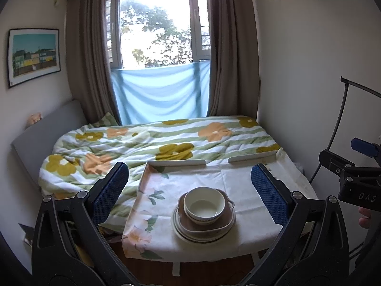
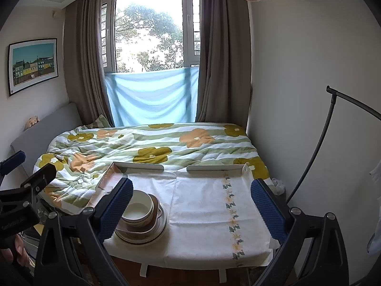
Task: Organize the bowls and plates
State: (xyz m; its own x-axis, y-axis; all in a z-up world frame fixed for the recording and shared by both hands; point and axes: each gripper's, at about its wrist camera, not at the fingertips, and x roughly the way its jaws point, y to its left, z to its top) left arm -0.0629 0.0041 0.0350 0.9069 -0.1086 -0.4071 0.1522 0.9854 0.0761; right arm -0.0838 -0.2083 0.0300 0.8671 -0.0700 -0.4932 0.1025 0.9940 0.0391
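- Your left gripper [image 1: 189, 189] had its jaws spread wide, empty, with the stacked bowl [image 1: 204, 203] centred low between them.
- Your right gripper [image 2: 191, 202] gaped empty too; the stack sat lower left, behind its left jaw.

both wrist cams face window, share table [image 1: 238, 181] w/ dish stack [image 1: 204, 217].

Daylight entered through the window [image 1: 154, 31] at upper centre of both views; the panes were blown out to white, the tree outside only a hazy silhouette. The walls and curtains [image 1: 88, 54] stayed dim and grey by contrast. Soft shadow lay under the stacked dishes [image 1: 203, 217] on the surface [image 1: 243, 214]. Strong fisheye bending curved the framed picture [image 1: 33, 57] at left, with black vignette in the corners. Focus was slightly soft throughout.
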